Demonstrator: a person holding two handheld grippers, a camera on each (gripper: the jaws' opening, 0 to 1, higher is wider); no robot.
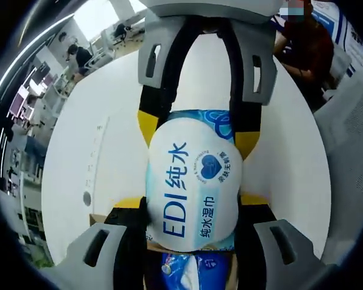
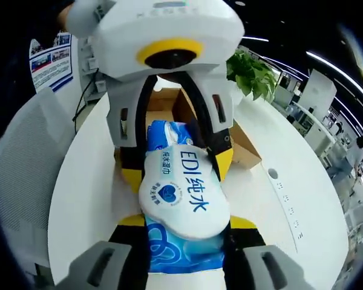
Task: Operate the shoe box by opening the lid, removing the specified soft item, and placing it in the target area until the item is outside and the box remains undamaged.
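A blue and white wet wipes pack (image 1: 192,181) printed "EDI" hangs above the white table, held from both ends. In the left gripper view my left gripper (image 1: 192,201) is shut on its near end, yellow pads pressed on both sides. My right gripper (image 1: 196,134) comes in from the top and is shut on the far blue end. In the right gripper view the pack (image 2: 184,190) lies between my right gripper (image 2: 187,222) at the bottom and the left gripper (image 2: 176,169) above. The brown cardboard shoe box (image 2: 249,151) stands open behind the left gripper.
The round white table (image 2: 302,199) has a row of small holes on its surface. A green plant (image 2: 251,72) stands beyond the box. A grey mesh chair (image 2: 18,175) is at the table's edge. A person in dark red (image 1: 305,42) sits across the table.
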